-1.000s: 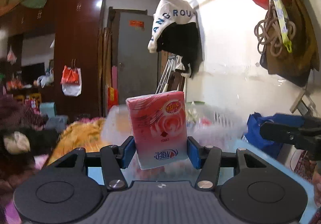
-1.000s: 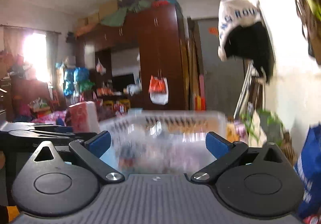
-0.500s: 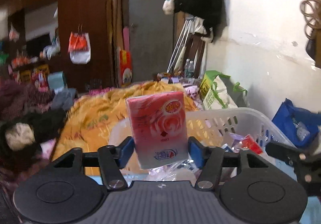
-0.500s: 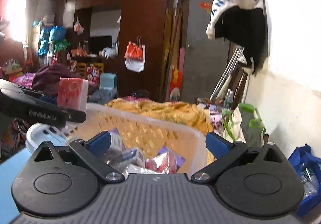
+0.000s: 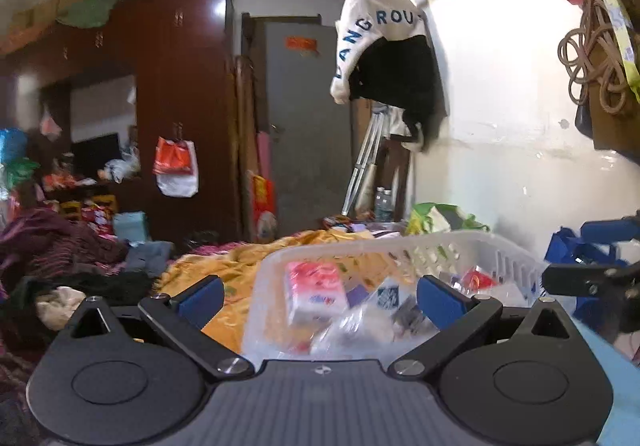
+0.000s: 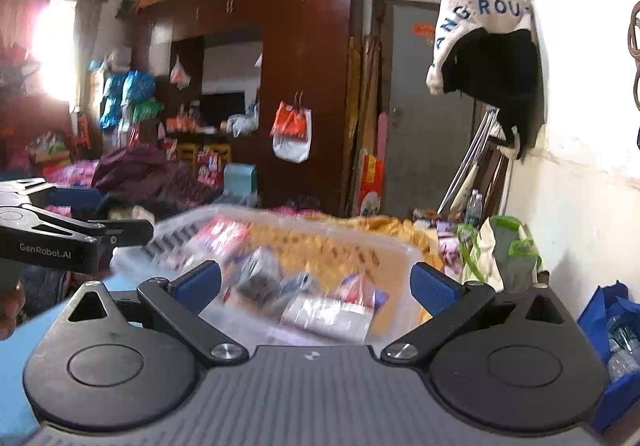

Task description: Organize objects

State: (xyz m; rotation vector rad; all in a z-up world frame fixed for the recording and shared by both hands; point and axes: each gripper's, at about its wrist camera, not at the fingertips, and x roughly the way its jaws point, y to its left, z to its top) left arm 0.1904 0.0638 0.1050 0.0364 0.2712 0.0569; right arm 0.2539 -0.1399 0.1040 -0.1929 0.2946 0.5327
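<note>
A red and pink tissue pack [image 5: 316, 296] lies inside the white plastic basket [image 5: 400, 244], among several packets and clear bags. My left gripper [image 5: 318, 296] is open and empty, just in front of the basket, with the pack seen between its blue pads. My right gripper [image 6: 316, 284] is open and empty, facing the same basket [image 6: 404, 250] from the right; the tissue pack [image 6: 222, 238] shows blurred at the basket's left end. The left gripper's body [image 6: 52, 238] shows at the left edge of the right wrist view.
The basket stands on a light blue table [image 6: 16, 350]. Behind it lies an orange blanket [image 5: 224, 270] and heaps of clothes [image 5: 52, 246]. A blue bag [image 6: 616, 330] sits by the white wall at the right. A dark wardrobe [image 5: 180, 106] and grey door [image 5: 304, 126] stand behind.
My left gripper opened and let go of the tissue pack, which now lies in the basket. Both cameras tilted and shifted; the right gripper stayed open.
</note>
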